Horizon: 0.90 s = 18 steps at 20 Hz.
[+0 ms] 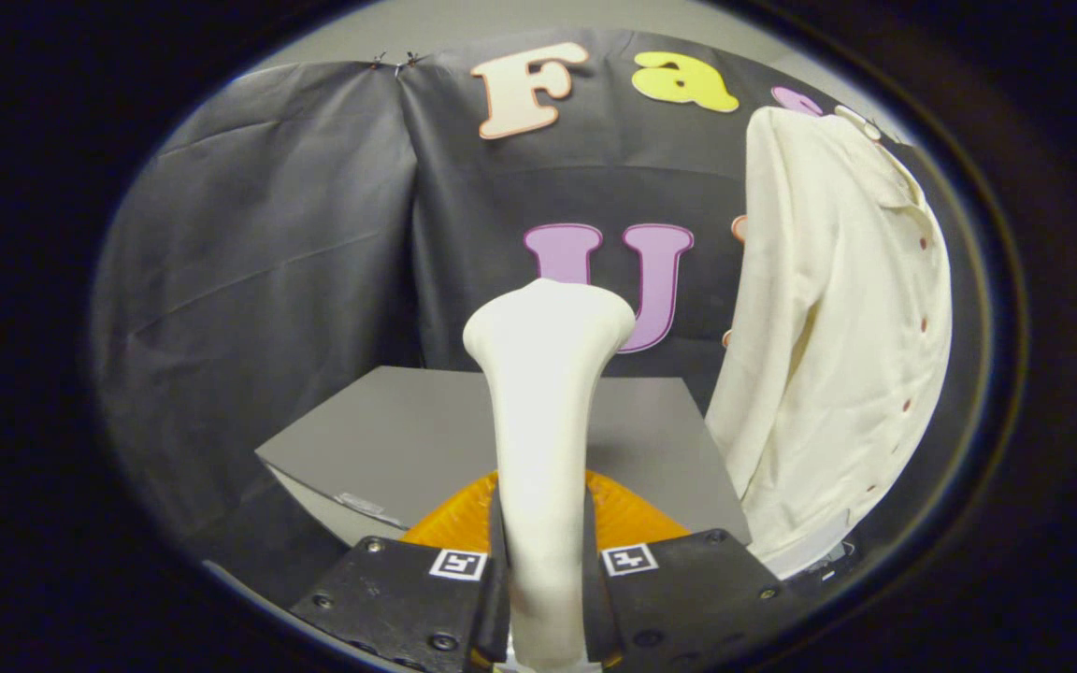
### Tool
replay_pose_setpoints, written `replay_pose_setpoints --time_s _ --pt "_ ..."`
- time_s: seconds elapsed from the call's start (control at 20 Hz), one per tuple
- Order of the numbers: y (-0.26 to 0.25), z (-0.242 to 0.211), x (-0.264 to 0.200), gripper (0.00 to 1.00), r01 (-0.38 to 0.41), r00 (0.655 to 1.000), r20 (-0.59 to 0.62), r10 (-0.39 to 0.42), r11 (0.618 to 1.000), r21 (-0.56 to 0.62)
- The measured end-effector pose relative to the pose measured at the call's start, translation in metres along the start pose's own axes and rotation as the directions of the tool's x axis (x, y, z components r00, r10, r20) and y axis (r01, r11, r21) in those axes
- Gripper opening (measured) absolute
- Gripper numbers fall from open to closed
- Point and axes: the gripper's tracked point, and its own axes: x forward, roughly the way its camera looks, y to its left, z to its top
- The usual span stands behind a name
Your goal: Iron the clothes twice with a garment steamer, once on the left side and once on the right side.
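- While the gripper clamps the garment steamer by its handle, one finger pressing each side of the pale stem, the hold looks firm and centred; the stem runs straight up between the fingers to the wide head at the far end.
- Just under the handle, near the fingers, an orange ribbed base shows on both sides of the stem. Whether the steamer rests on it or is already lifted clear, I cannot tell.
- Beyond the base lies a grey table, with a small clear strip near its left near edge.
- To the right and farther off, the cream shirt hangs in front of the booth wall, its button row down its right part and its hem reaching below table level. The steamer head stands well apart from it, off to its left.
- Judging from this, no pass is yet under way. To do the step well, keep the squeeze steady so the stem does not twist, swing the head right until it faces the cloth, and begin high on the nearer left panel.
- Draw down in one slow even stroke, avoiding the buttons.
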Motion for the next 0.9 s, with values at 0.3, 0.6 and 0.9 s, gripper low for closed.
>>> replay_pose_setpoints --time_s 0.3,0.6,0.9 --pt "-0.031 0.028 -0.069 0.31 0.003 0.995 0.099 0.0 1.0 -0.023" --pt "-0.098 0.058 -0.106 0.31 0.076 0.979 0.19 -0.076 0.997 0.009" --pt "-0.169 0.091 -0.113 0.31 0.171 0.958 0.23 -0.171 0.985 0.019"
